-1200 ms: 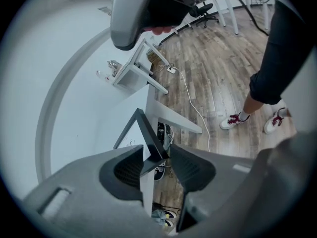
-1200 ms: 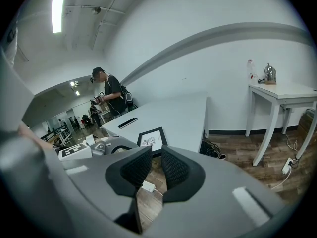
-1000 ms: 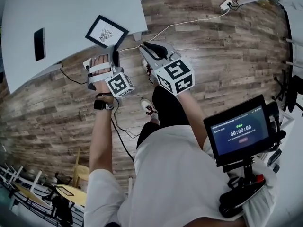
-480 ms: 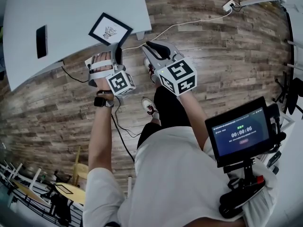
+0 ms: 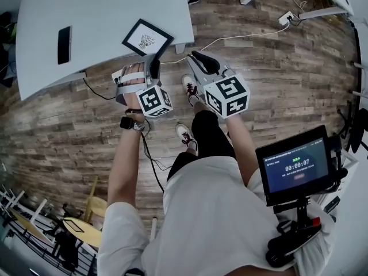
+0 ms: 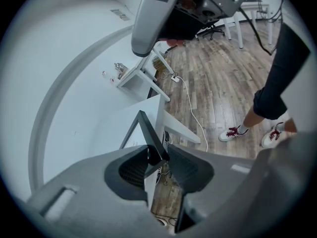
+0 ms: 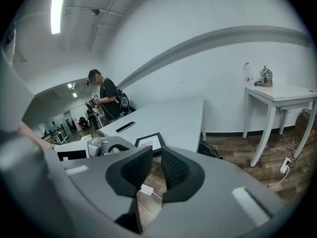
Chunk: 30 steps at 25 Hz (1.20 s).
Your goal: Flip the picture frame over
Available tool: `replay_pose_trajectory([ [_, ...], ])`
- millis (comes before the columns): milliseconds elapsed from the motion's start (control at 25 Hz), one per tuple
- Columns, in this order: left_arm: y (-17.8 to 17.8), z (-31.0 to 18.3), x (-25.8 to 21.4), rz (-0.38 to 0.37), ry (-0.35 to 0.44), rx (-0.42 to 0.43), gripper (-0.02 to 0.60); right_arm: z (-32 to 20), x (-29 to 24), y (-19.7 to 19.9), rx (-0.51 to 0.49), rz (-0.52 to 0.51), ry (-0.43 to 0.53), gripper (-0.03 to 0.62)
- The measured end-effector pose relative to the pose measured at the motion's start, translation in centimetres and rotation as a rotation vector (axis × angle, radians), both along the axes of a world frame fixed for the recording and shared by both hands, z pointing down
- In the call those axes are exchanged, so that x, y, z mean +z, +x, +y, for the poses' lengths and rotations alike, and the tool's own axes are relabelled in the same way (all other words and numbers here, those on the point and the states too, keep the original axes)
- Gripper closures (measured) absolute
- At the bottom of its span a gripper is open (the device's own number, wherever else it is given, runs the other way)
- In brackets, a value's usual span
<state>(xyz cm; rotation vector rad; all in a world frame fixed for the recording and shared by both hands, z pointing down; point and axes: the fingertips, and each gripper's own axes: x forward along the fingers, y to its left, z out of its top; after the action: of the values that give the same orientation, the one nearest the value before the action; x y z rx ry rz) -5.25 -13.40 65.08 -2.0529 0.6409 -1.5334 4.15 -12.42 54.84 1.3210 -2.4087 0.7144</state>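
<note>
fingers of left gripper, just closing, pinch near corner of picture frame on table; right gripper fingers narrow, empty.

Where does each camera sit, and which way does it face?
Head view: on the person's head, looking steeply down at table, frame and floor; shows arms, torso, shoes, left gripper, right gripper.
Left gripper view: rides the left gripper, looks along the table edge; its jaws, just closing, pinch the frame's corner; legs show.
Right gripper view: rides the right gripper, looks across the table; its jaws stand apart, empty.
Both gripper views show the frame and the other gripper.
</note>
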Motion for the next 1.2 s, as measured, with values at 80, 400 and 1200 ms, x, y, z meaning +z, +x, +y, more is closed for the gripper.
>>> replay_pose_trajectory([
  [80, 0.1, 0.0, -0.3, 0.012, -0.016, -0.003, 0.449, -0.2, -0.3, 0.0, 0.006, -0.002, 0.004, 0.536],
  [400, 0.9, 0.0, -4.0, 0.187, -0.130, -0.079, 0.456, -0.7, -2.5, 1.0, 0.031, 0.006, 0.015, 0.536],
  [1200, 3.4, -4.0, -11.9, 0.969, -0.426, -0.502, 0.462, -6.0, -5.1, 2.3, -0.022, -0.006, 0.007, 0.536],
])
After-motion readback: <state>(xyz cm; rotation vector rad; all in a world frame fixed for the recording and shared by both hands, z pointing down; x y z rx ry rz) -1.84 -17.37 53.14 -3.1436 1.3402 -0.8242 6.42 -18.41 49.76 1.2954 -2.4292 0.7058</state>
